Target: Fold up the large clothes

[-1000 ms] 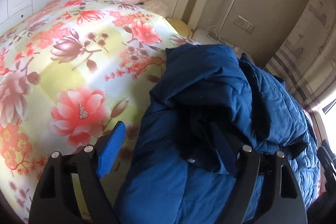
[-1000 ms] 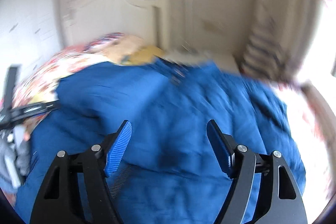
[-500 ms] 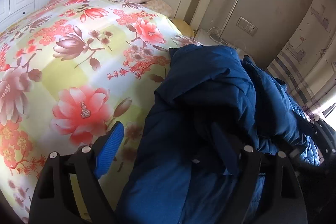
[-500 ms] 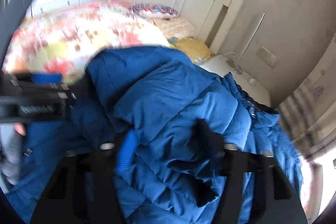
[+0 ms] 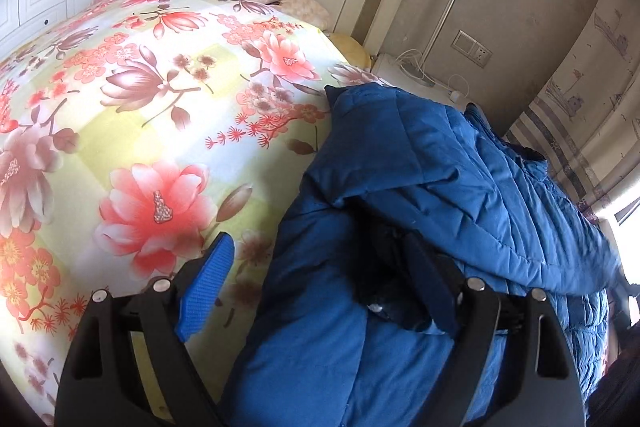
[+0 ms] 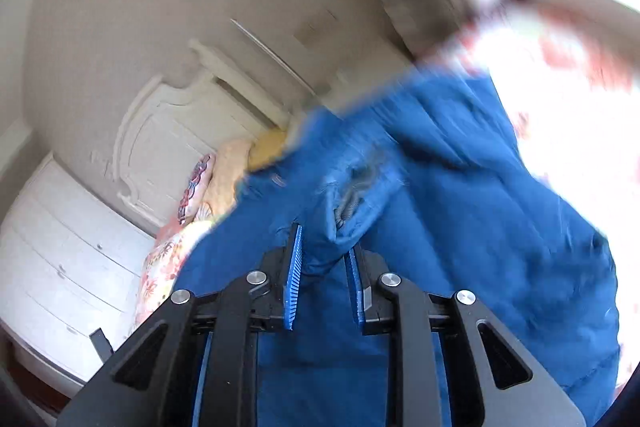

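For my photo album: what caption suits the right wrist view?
Right gripper closing on a fold of the blue padded jacket above the bed.

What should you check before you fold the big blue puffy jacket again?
1. Right hand-held gripper has cloth: ok, its jaws are closing with a fold of the blue quilted puffer jacket between them.
2. Left hand-held gripper has cloth: not ok, jaws wide apart, one blue pad over the floral bedspread, the other finger against the jacket.
3. Room to fold onto: ok, the bedspread beside the jacket is bare.
4. Jacket lies flat: not ok, it is bunched with one layer flopped over.
5. Right view sharp enough to judge the grip: not ok, it is blurred.
6. Zipper done up: cannot tell.
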`<action>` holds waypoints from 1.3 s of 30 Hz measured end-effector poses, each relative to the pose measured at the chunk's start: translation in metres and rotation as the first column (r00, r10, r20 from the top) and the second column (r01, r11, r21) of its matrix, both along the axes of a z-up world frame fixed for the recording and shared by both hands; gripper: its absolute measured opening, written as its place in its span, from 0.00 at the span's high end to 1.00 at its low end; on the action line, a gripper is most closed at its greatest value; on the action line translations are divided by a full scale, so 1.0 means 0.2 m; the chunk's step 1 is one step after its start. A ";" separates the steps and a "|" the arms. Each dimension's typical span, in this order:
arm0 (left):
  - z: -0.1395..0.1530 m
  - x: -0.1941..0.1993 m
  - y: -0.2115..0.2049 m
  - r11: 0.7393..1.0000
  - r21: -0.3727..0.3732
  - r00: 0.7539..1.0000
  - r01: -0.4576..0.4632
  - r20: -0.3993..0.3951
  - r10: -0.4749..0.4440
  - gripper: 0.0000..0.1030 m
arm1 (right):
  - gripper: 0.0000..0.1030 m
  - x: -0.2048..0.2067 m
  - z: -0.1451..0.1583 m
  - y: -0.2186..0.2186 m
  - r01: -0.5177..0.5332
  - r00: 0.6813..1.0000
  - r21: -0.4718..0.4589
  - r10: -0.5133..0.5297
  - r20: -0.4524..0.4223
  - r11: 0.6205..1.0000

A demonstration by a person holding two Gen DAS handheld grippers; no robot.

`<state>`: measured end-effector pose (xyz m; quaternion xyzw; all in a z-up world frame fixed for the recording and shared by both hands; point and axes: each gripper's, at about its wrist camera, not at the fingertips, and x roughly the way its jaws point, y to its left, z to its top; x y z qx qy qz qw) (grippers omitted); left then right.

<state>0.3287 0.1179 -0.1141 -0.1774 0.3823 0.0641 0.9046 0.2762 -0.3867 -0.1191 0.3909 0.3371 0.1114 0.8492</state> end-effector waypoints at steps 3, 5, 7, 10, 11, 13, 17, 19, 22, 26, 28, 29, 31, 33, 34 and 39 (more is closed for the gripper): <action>0.00 0.00 0.00 1.000 -0.002 1.000 -0.002 0.000 0.002 0.16 | 0.71 0.00 -0.03 0.00 0.005 1.000 -0.009 -0.005 0.005 1.000; 0.00 0.00 0.00 1.000 -0.001 1.000 -0.002 0.000 0.002 0.16 | 0.62 0.01 -0.01 0.01 0.006 1.000 -0.023 -0.006 0.015 1.000; 0.00 0.00 0.00 1.000 0.001 1.000 -0.003 -0.001 0.003 0.16 | 0.46 0.01 -0.01 0.03 -0.008 0.999 -0.013 0.008 0.032 1.000; 0.00 0.00 0.00 1.000 0.002 1.000 -0.003 0.000 0.003 0.16 | 0.28 0.01 0.01 0.08 -0.047 0.997 -0.030 0.048 0.058 0.998; 0.00 0.00 0.00 1.000 0.003 1.000 -0.003 0.000 0.003 0.16 | 0.28 0.02 0.02 0.10 -0.056 0.997 -0.062 0.060 0.058 0.996; 0.00 0.00 0.00 1.000 0.005 1.000 -0.003 0.000 0.003 0.16 | 0.34 0.02 0.03 0.16 -0.077 0.995 -0.130 0.085 0.058 0.989; 0.00 -0.01 0.00 1.000 0.006 1.000 -0.003 0.001 0.003 0.16 | 0.62 0.01 0.06 0.24 -0.064 0.995 -0.242 0.082 0.064 0.968; 0.00 0.00 0.00 1.000 0.006 1.000 -0.003 0.000 0.003 0.16 | 0.74 -0.04 0.07 0.25 -0.045 0.991 -0.271 0.077 0.105 0.961; 0.00 -0.01 0.00 1.000 0.007 1.000 -0.003 0.000 0.003 0.16 | 0.80 -0.14 0.18 0.29 -0.005 0.977 -0.361 0.081 0.196 0.932; 0.00 -0.01 0.00 1.000 0.007 1.000 -0.002 -0.001 0.002 0.16 | 0.81 -0.24 0.30 0.23 0.066 0.966 -0.339 0.025 0.257 0.939; 0.00 0.00 0.00 1.000 0.009 1.000 0.001 -0.001 -0.001 0.16 | 0.81 -0.25 0.27 0.19 0.067 0.974 -0.314 0.005 0.225 0.947; 0.00 0.00 -0.01 1.000 0.010 1.000 0.001 -0.002 -0.001 0.16 | 0.81 -0.24 0.24 0.18 0.064 0.981 -0.318 0.000 0.195 0.946; 0.00 0.00 0.00 1.000 0.008 1.000 0.000 -0.004 0.000 0.16 | 0.81 -0.22 0.16 0.17 0.055 0.991 -0.337 -0.010 0.135 0.940; 0.00 0.00 0.00 1.000 0.005 1.000 -0.002 -0.006 0.002 0.15 | 0.82 -0.21 0.07 0.14 0.052 0.996 -0.312 -0.028 0.080 0.949; -0.01 0.00 0.01 1.000 0.002 1.000 -0.003 -0.006 0.003 0.15 | 0.82 -0.22 0.05 0.14 0.052 0.997 -0.303 -0.031 0.072 0.952; -0.01 -0.01 0.01 1.000 -0.003 1.000 -0.007 -0.010 0.007 0.14 | 0.81 -0.22 0.03 0.13 0.025 1.000 -0.295 -0.025 0.006 0.955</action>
